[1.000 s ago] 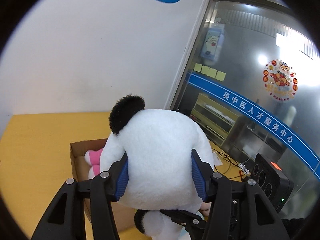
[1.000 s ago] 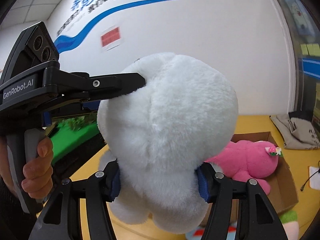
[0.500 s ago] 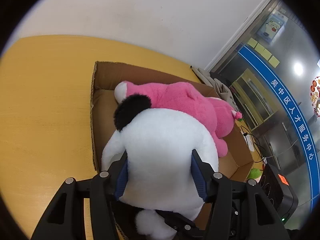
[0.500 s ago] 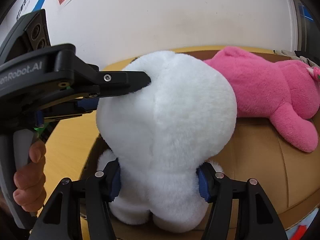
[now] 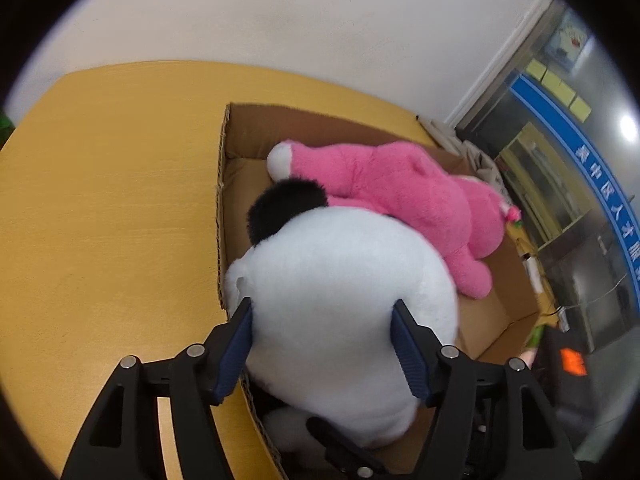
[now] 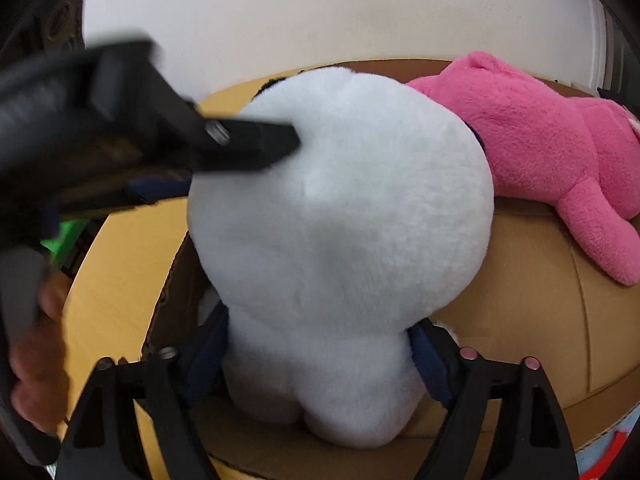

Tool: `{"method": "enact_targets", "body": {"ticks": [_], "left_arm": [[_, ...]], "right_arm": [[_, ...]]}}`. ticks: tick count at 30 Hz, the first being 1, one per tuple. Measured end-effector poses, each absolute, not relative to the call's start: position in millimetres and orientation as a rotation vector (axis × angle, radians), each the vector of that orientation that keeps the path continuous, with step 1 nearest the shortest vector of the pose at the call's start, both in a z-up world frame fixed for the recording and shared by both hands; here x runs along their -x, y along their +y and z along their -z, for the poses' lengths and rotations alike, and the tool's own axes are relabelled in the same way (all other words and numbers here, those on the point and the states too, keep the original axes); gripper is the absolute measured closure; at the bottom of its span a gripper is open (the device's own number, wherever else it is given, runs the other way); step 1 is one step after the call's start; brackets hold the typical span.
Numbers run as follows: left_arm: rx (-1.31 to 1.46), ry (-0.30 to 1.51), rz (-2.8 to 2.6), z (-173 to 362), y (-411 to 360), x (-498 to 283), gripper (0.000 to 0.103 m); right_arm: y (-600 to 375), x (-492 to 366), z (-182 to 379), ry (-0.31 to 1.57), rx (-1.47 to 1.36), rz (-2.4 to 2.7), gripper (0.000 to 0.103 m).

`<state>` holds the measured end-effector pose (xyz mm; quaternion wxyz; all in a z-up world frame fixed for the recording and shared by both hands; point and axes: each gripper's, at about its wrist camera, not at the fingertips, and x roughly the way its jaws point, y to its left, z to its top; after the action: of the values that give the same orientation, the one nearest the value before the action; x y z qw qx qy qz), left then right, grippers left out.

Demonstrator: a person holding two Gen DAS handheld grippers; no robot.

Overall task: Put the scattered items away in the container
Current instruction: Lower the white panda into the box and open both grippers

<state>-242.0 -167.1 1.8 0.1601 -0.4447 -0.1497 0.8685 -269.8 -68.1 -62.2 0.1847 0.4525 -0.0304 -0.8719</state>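
A big white plush toy (image 5: 340, 300) with a black ear (image 5: 284, 208) is held by both grippers inside the open cardboard box (image 5: 240, 136). My left gripper (image 5: 324, 320) is shut on its round head. My right gripper (image 6: 320, 356) is shut on its lower body (image 6: 340, 240). The left gripper's finger (image 6: 248, 148) shows in the right wrist view, pressing the toy's upper left side. A pink plush toy (image 5: 408, 196) lies in the box behind the white one; it also shows in the right wrist view (image 6: 552, 144).
The box stands on a yellow table (image 5: 108, 220) near a white wall. Its cardboard floor (image 6: 520, 280) shows to the right of the white toy. A black device (image 5: 568, 364) and cables lie beyond the box's right side. A grey cloth (image 5: 444, 136) lies behind the box.
Both grippers have lowered the white plush from above the table down into the box, beside the pink plush. Both grips stay shut on it.
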Motion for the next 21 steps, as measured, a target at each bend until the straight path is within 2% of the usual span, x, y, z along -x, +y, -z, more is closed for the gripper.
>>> {"method": "enact_targets", "body": {"ticks": [3, 6, 8, 12, 14, 18, 21], "left_arm": [[1.084, -0.441, -2.650, -52.1, -173.6, 222.2, 0.040], [1.064, -0.298, -2.681, -74.9, -149.0, 233.1, 0.037], [1.149, -0.192, -2.652, -65.1, -127.7, 256.3, 0.037], [1.374, 0.036, -2.576, -1.0, -90.2, 292.6, 0.041], [1.357, 0.130, -2.629, 16.4, -81.5, 291.6, 0.040], [1.376, 0.111, -2.642, 30.9, -83.7, 294.0, 0.040], [1.398, 0.019, -2.635, 31.6, -92.2, 300.1, 0.039]], "right_arm": [[-54.7, 260.9, 45.8, -0.135, -1.244, 2.453, 0.000], [-37.3, 245.4, 25.6, -0.173, -1.177, 2.434, 0.000], [-17.1, 229.4, 13.8, -0.224, -1.136, 2.424, 0.000], [29.4, 187.6, -7.8, -0.322, -1.071, 2.413, 0.000], [43.1, 165.0, -16.8, -0.338, -1.046, 2.418, 0.000], [88.4, 163.0, -24.6, -0.358, -1.018, 2.436, 0.000], [120.4, 142.2, -29.2, -0.386, -0.989, 2.465, 0.000]]}}
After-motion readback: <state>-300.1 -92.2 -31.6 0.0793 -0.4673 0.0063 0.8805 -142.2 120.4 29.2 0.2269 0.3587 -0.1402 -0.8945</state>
